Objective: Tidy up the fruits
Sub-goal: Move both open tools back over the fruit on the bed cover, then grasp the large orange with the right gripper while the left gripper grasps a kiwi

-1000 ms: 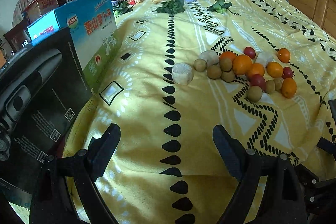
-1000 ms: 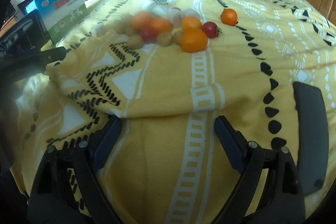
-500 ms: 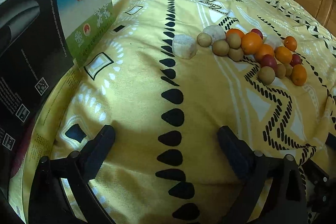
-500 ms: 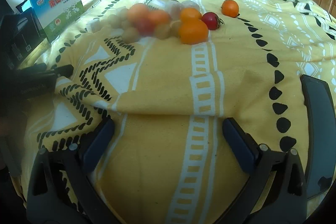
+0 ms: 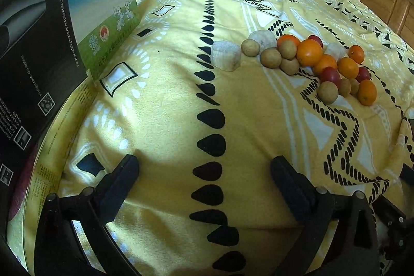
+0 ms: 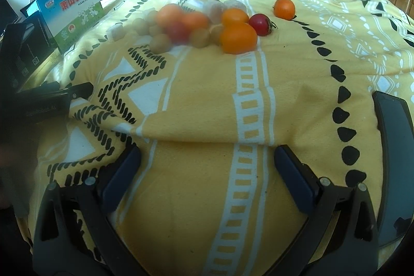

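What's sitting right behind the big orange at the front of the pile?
From the right wrist view, behind the big orange sits a smaller orange, with a red fruit beside it. Two pale lumps lie further back. Whatever the big orange itself covers can't be seen.

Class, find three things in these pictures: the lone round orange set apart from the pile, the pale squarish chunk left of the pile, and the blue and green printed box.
Lone round orange (image 6: 284, 8), right wrist view, centre of its peel.
Pale squarish chunk (image 5: 225, 58), left wrist view, front face.
Blue and green printed box (image 5: 103, 9), left wrist view, middle of its printed front.

Two low wrist views, facing forward, sharing fruit pile (image 5: 310, 61)
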A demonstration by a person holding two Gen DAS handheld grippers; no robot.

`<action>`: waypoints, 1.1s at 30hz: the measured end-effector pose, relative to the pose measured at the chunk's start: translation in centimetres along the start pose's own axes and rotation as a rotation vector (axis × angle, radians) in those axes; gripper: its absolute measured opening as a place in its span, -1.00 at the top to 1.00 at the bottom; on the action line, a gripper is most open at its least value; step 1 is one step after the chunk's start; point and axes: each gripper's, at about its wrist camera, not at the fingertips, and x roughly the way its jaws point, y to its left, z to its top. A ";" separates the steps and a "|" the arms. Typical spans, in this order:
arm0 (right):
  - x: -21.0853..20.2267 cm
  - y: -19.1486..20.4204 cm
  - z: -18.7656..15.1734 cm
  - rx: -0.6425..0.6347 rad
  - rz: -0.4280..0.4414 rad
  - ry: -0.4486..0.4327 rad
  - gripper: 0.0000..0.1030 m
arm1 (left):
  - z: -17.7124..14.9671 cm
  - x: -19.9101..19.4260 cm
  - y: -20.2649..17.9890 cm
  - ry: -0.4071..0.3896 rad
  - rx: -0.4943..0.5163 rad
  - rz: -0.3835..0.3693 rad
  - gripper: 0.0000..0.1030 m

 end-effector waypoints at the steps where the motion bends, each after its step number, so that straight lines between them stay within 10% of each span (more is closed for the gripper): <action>1: -0.3 -0.2 0.0 0.011 0.003 -0.011 -0.97 | 0.0 -0.1 0.1 0.000 -0.002 -0.011 -0.99; 7: -2.5 -2.4 2.5 0.115 0.113 -0.067 -0.17 | -0.2 -0.1 0.1 0.000 0.001 -0.024 -0.99; 21: 4.5 -3.3 11.3 -0.106 0.062 0.094 -0.19 | 0.0 -0.4 0.3 0.001 -0.014 -0.050 -0.99; 25: 5.5 -3.3 10.8 -0.111 0.052 0.101 0.14 | 0.5 -2.4 0.2 -0.050 -0.026 -0.101 -0.90; 33: 1.5 -3.2 9.5 0.011 0.095 -0.001 0.14 | 4.9 -2.8 -5.6 -0.090 0.120 -0.328 -0.53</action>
